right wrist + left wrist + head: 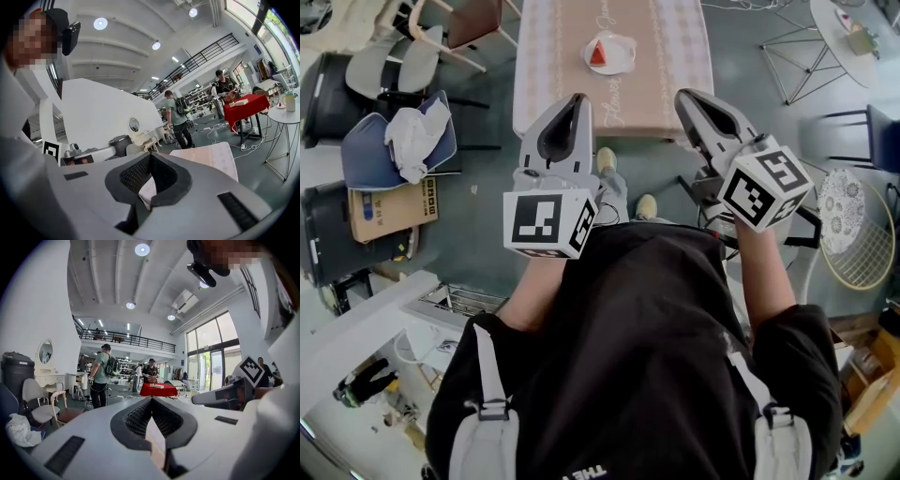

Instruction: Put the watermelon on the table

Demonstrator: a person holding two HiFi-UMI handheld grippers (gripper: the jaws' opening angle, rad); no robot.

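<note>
Red watermelon wedge (598, 54) in white dish (624, 47) on table (675, 80); placing judged done. Left gripper (578, 97) and right gripper (682, 94) fully closed, empty, off table's near edge.

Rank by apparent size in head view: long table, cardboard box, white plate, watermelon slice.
1. long table
2. cardboard box
3. white plate
4. watermelon slice
This is apparent size only. The gaps are clear, with no near-ties.
</note>
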